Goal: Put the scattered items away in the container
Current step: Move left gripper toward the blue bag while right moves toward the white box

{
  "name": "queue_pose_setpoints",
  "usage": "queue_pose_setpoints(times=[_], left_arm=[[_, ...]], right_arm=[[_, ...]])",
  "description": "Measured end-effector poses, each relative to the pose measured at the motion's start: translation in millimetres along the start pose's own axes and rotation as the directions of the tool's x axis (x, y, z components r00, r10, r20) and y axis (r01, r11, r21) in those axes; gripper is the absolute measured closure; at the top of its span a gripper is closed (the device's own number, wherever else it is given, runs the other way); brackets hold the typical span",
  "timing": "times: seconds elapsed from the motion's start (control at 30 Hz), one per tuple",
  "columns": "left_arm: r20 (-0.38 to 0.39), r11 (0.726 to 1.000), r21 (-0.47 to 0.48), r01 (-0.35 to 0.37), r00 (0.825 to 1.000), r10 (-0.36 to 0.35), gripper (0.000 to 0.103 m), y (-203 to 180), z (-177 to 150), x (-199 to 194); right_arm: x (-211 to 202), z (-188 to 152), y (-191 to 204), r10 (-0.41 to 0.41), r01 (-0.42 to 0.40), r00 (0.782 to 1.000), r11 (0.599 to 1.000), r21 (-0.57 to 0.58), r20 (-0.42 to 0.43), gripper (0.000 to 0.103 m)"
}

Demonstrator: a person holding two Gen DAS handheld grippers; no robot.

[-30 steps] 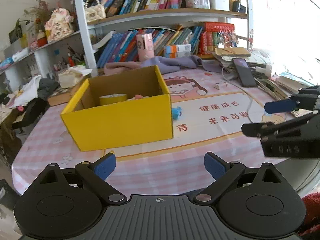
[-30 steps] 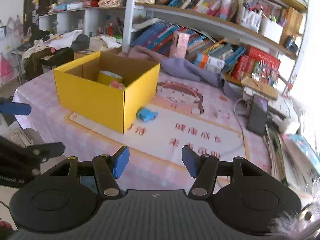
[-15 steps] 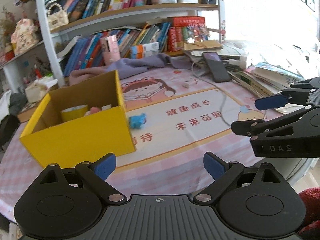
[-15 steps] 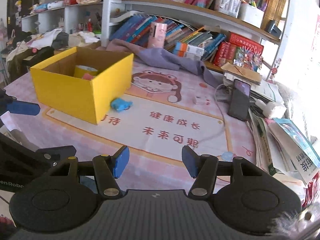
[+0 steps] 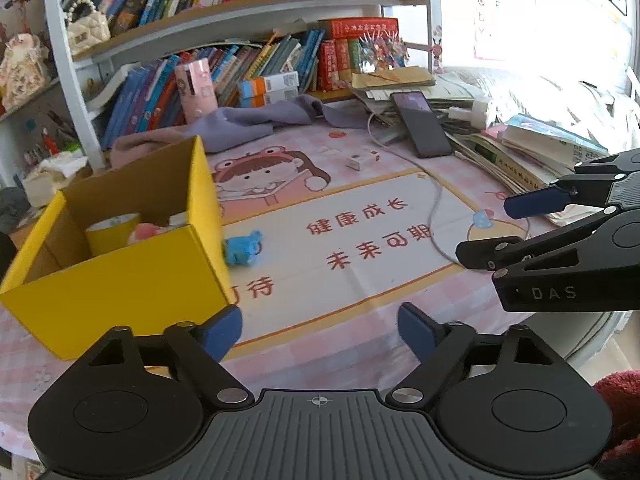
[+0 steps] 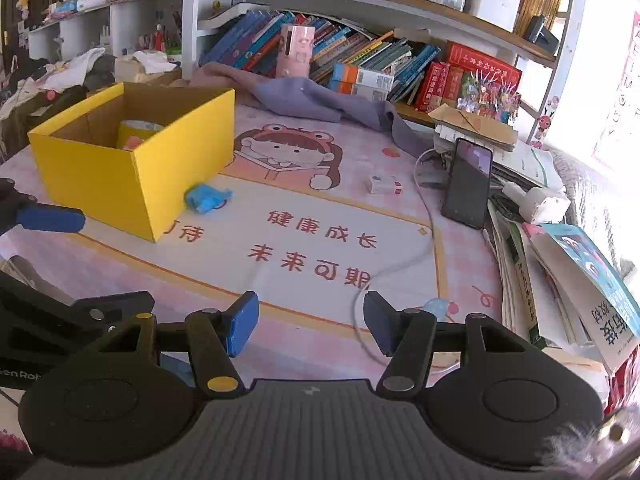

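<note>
Hovering left gripper (image 5: 320, 330) spread wide, empty, right gripper (image 6: 311, 322) likewise, yellow box (image 6: 136, 172) nearby

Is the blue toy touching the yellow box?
Cannot tell. In both wrist views the blue toy lies right at the yellow box wall with no clear gap, but neither shows the contact plainly.

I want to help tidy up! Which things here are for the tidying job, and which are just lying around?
For the job: yellow box; blue toy beside it; small white box; little blue thing near the cable; left gripper and right gripper, both open and empty.

Just lying about: phone; purple cloth; shelf books.
</note>
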State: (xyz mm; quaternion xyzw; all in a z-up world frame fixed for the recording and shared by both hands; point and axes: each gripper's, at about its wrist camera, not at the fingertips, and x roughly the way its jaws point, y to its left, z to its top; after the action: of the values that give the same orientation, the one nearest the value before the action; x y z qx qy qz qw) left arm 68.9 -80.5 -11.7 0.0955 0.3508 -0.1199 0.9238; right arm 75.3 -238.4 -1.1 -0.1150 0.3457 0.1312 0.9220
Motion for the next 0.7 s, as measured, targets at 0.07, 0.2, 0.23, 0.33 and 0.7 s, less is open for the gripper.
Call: queue_pose_setpoints(times=[0.07,0.2,0.23,0.33,0.7], left_arm=[[-0.005,1.000,-0.001,-0.002,1.000,0.002,0.019,-3,4,6],[-0.017,1.000,-0.014,-0.010,1.000,0.010,0.019,-7,12,19],[-0.020,1.000,-0.018,-0.013,1.000,0.013,0.019,-8,14,23],[-0.027,0.999,-0.028,-0.026,0.999,0.026,0.019,-10,22,33],[-0.071,0.995,-0.066,-0.076,0.995,0.072,0.020,-21,51,72]], right_arm=[[5,1,-6,0.004,-0.004,1.000,1.000,0.004,-0.007,0.048],[17,7,-18,0.019,-0.019,1.000,1.000,0.001,-0.017,0.048],[20,9,-21,0.023,-0.023,1.000,1.000,-0.002,-0.021,0.048],[30,14,-31,0.033,-0.033,0.999,0.999,-0.006,-0.029,0.048],[65,37,-72,0.077,-0.077,0.996,0.997,-0.012,-0.040,0.048]])
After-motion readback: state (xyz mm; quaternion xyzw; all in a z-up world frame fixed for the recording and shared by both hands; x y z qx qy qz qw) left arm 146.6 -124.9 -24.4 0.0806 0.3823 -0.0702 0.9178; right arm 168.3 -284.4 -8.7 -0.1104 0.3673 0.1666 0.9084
